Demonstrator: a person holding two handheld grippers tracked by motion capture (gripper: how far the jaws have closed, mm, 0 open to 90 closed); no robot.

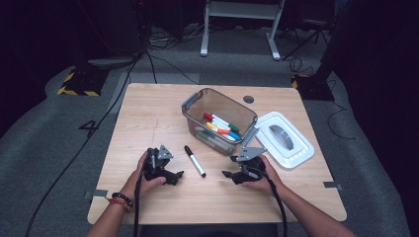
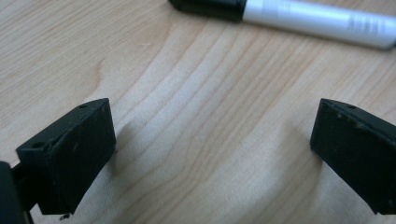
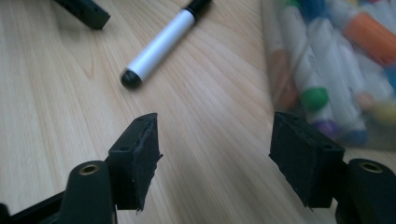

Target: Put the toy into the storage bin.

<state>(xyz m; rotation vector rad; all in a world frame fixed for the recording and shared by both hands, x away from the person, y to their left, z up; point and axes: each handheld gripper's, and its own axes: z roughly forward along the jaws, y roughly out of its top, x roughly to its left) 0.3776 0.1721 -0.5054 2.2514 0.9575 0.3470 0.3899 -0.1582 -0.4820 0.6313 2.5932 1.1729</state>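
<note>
Just one black-capped marker (image 1: 194, 160) lies loose between both wide-open, empty grippers, left (image 1: 174, 177) and right (image 1: 228, 174); beyond the right fingers (image 3: 306, 158), one clear bin (image 1: 193, 105) of markers, one lid (image 1: 301, 150).

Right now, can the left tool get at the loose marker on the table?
Probably yes. The marker lies alone on bare table between the left tool and the right tool. The left tool's jaws stand wide open and empty, and nothing lies between them and the marker.
</note>
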